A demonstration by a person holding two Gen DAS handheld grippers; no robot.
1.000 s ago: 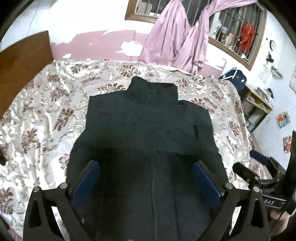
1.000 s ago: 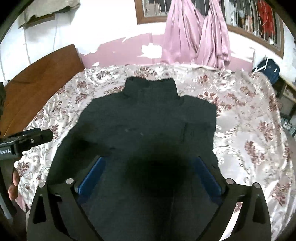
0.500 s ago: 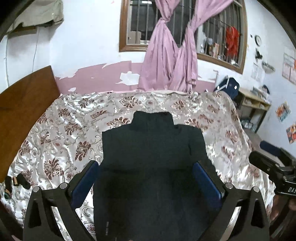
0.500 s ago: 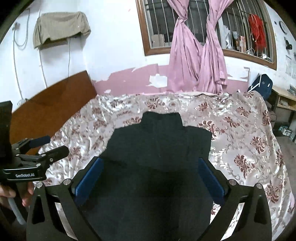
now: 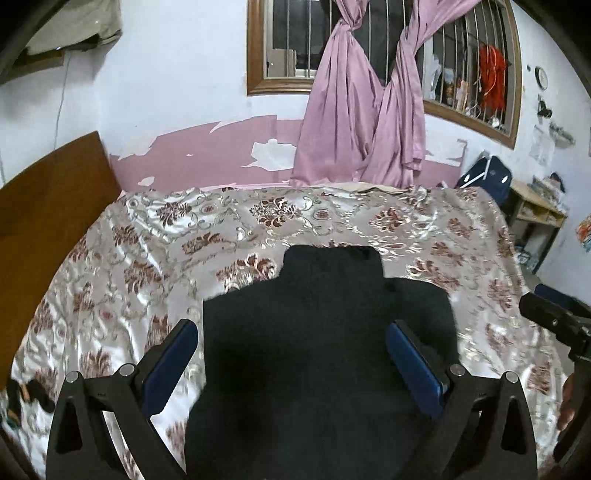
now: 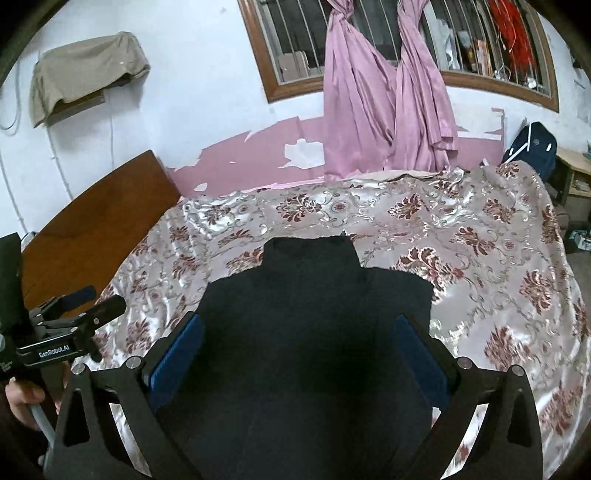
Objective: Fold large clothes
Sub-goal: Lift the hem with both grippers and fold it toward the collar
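Both tools, the left tool point(image 5: 291, 354) and the right tool point(image 6: 297, 350), are hovering open and empty above the dark jacket point(image 5: 325, 332) lying on the bed point(image 5: 147, 258); next likely calls for gripping an edge to fold.

You're in a home bedroom.
Ahead of your claws: a floral bedspread point(image 5: 236, 236), wooden headboard point(image 5: 48, 206), pink curtains point(image 5: 362, 122) on a barred window point(image 6: 461, 33).

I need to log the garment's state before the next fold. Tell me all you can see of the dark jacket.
The dark jacket is black or very dark, of a soft matte fabric, with a high stand-up collar pointing toward the window. It lies flat on the floral bedspread, sleeves apparently already folded in. Nothing appears to grip it; its near hem is out of view.
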